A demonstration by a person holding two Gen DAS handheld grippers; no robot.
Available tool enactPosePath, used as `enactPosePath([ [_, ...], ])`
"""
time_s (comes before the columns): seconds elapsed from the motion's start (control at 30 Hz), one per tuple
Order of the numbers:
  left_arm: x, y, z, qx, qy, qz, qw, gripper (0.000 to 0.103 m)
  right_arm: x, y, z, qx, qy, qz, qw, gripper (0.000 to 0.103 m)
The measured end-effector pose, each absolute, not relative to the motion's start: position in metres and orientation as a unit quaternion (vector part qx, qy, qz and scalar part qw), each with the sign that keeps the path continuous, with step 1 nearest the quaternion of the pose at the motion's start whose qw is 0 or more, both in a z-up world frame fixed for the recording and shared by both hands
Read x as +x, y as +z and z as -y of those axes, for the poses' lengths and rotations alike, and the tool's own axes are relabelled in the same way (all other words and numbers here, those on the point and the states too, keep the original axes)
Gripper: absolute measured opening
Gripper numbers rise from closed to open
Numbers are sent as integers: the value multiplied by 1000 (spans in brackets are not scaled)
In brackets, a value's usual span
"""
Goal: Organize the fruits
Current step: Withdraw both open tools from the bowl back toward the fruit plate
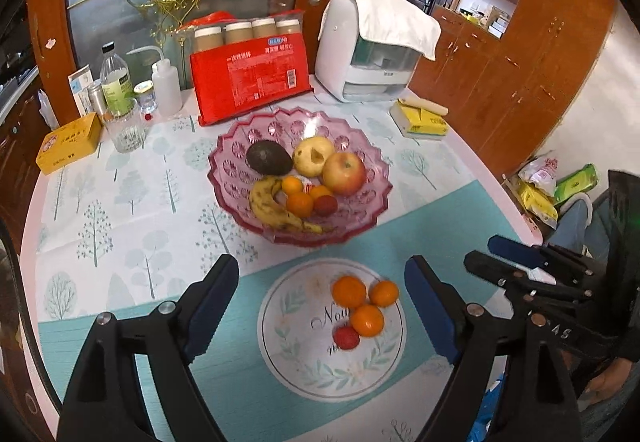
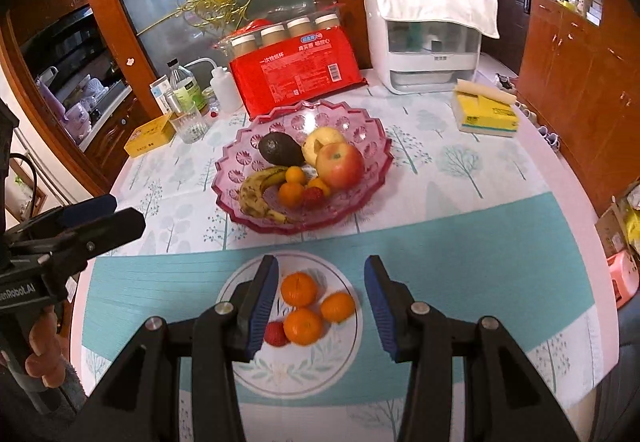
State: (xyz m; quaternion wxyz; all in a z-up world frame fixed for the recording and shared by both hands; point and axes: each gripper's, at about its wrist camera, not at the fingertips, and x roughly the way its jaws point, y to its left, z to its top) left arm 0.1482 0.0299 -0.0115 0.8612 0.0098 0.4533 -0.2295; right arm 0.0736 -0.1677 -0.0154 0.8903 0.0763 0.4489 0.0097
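White round ceramic plate (image 1: 280, 338) bears three small oranges (image 1: 349, 291) and one red strawberry (image 1: 346, 337). Left gripper (image 1: 320, 306) and right gripper (image 2: 320, 300) hover above it, jaws apart, empty.

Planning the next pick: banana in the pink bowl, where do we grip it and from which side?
Grip the banana across its thick middle, coming from above on the bowl's left side. It lies flat, curving round the small oranges; its outer edge faces bare glass, so one finger fits there. The inner finger has little room beside the oranges, and the tapered stem end would probably slip.
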Motion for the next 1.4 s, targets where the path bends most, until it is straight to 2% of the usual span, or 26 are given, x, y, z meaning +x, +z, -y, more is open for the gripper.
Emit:
enactPosePath([
  [0.33,117,-55,-24,41,-193,-477,856,84,67,-29,173,63,42,-461,884,45],
  [1.07,101,-175,6,-30,-74,-572,816,84,119,-130,198,6,207,-547,811,45],
  [1.27,102,-189,18,-28,-68,-578,812,84,125,-149,198,5,232,-559,796,45],
  [1.4,104,-193,27,-21,-72,-578,813,79,129,-155,195,-3,242,-561,791,45],
])
